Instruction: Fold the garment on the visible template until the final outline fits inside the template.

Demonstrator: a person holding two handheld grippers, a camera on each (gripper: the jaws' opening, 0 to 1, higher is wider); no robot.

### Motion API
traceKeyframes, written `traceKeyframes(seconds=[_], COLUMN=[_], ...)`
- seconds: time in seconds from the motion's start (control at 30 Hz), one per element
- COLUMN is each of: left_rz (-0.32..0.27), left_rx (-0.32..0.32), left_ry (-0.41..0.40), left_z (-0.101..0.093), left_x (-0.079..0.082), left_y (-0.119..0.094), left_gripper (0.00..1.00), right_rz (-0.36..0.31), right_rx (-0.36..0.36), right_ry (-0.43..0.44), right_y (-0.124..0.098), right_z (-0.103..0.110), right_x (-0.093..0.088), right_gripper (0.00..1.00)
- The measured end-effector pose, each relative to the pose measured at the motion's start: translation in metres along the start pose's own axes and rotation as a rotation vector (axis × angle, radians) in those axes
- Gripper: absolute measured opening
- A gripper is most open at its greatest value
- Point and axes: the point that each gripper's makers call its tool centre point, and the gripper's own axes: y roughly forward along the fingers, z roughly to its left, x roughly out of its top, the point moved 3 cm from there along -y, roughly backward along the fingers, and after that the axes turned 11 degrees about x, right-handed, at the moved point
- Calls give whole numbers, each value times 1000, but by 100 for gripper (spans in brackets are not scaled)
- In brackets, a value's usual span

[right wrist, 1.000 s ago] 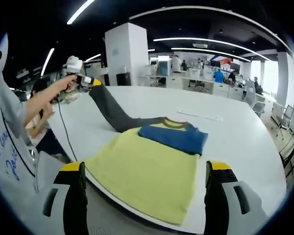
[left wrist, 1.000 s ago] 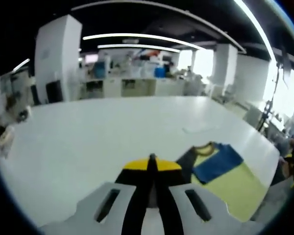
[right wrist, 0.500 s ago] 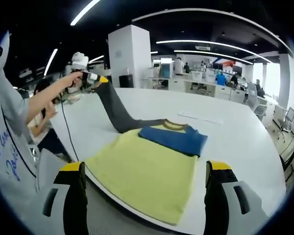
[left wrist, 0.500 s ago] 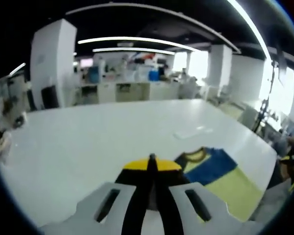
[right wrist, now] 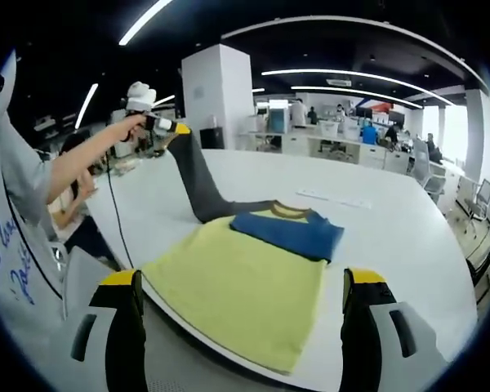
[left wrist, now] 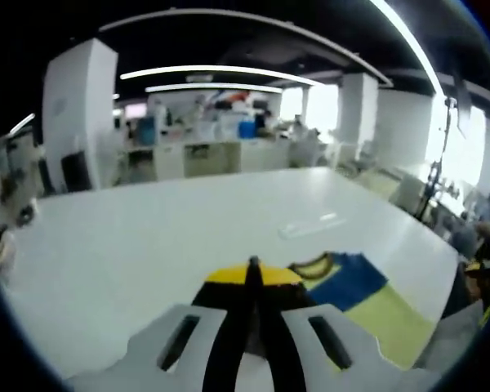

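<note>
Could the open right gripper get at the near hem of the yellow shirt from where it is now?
Probably yes. The right gripper is open and empty, and the shirt's near hem lies flat between its jaws, uncovered. The left gripper lifts the grey sleeve far off to the side.

garment (right wrist: pixel 245 286) on table (right wrist: pixel 408 237), near front edge | sleeve (right wrist: pixel 198 184) lifted up-left off table, end in left gripper (right wrist: pixel 170 128) | right gripper (right wrist: pixel 243 327) before garment, apart
</note>
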Motion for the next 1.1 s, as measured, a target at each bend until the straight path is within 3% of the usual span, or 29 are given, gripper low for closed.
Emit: traceKeyframes(seconds=[0.7, 1.1], left_rz=[-25, -19], left_rx=[-73, -109], left_ry=[44, 60], left_z=[-46, -69], left_x=[23, 27], left_y=[16, 29], left_gripper=[0, 0], right_rz=[-10, -22], right_rx=[-2, -8], right_ry=[9, 24], right_y=[-6, -8], right_z=[3, 0], right_x=[-3, -5], right_gripper=[100, 100])
